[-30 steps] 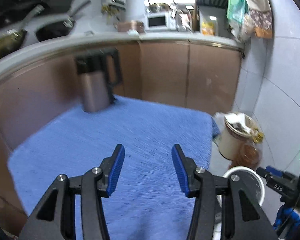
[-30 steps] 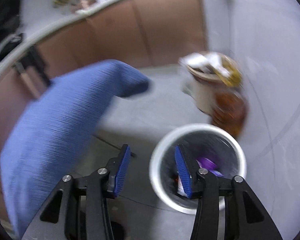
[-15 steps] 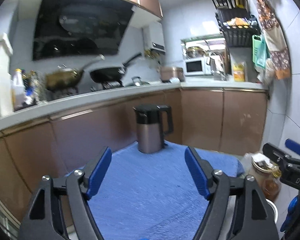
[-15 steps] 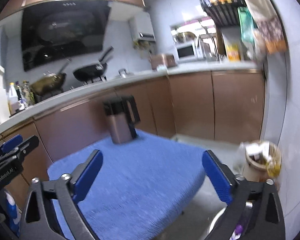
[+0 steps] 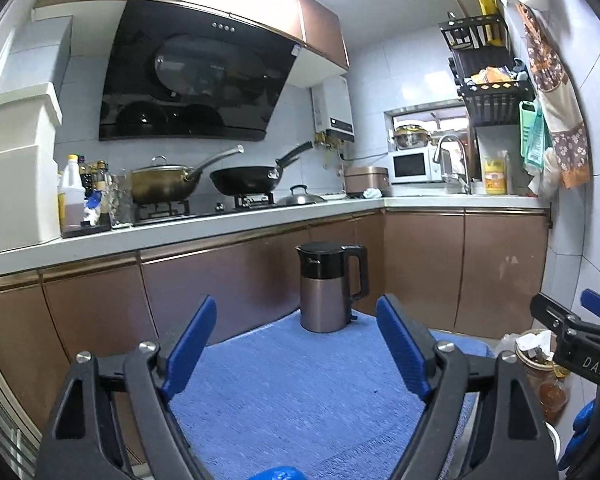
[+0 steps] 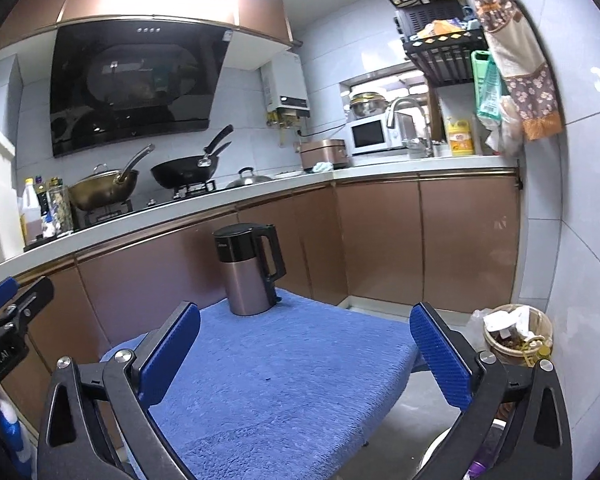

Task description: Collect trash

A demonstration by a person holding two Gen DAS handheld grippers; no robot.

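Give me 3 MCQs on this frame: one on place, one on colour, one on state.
1. Where does the kettle stand?
A. on the far edge of the blue towel
B. on the countertop beside the stove
C. on the floor by the bucket

2. What colour are the pads of the right gripper?
A. red
B. blue
C. green

3. What is between the fingers of the left gripper?
A. a crumpled wrapper
B. the kettle's handle
C. nothing

Answers:
1 A: its base sits on the towel's far edge, in front of the brown cabinets.
2 B: both pads show blue against the black finger arms.
3 C: its jaws are opening, and only the towel and the kettle show beyond the gap.
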